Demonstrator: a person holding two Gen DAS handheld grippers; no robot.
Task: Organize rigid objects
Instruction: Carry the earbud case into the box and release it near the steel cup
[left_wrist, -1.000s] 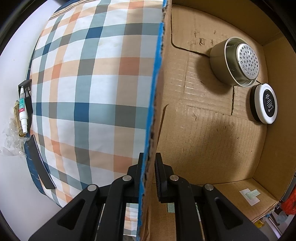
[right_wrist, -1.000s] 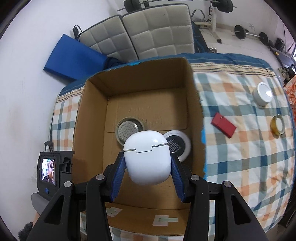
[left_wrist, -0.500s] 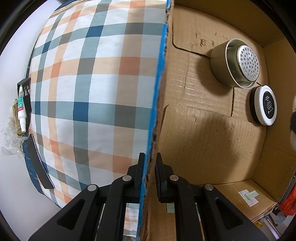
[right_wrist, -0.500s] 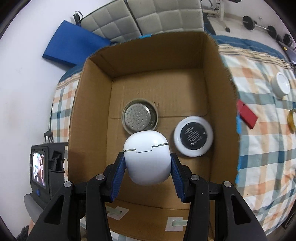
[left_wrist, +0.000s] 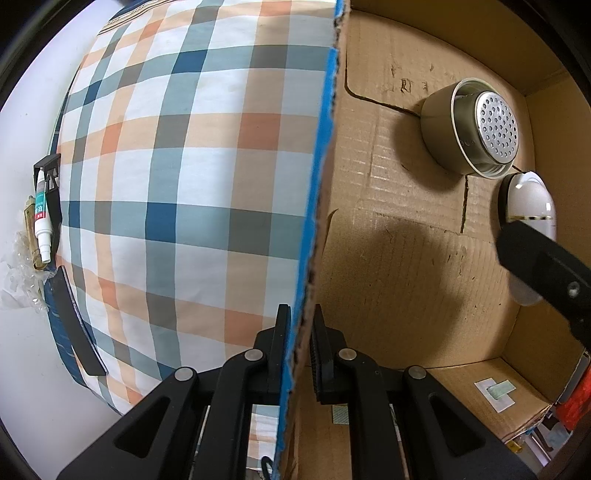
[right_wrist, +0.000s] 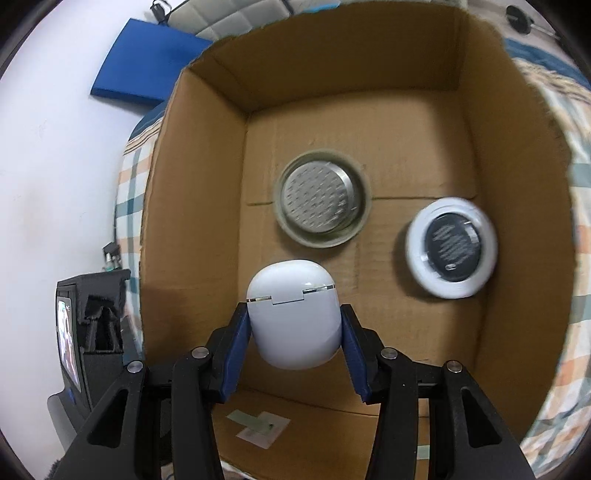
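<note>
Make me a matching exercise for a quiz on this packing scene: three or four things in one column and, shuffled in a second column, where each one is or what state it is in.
Things:
1. white earbud case
2. cardboard box wall
3. perforated metal strainer
4. round white disc with black centre

Places or states:
A. pinched by the left claw
B. lying on the box floor, beside the strainer
C. held in the right claw, above the box floor
D. sitting inside a pale round cup on the box floor

Pairs: 1-C, 2-A, 3-D, 4-B
</note>
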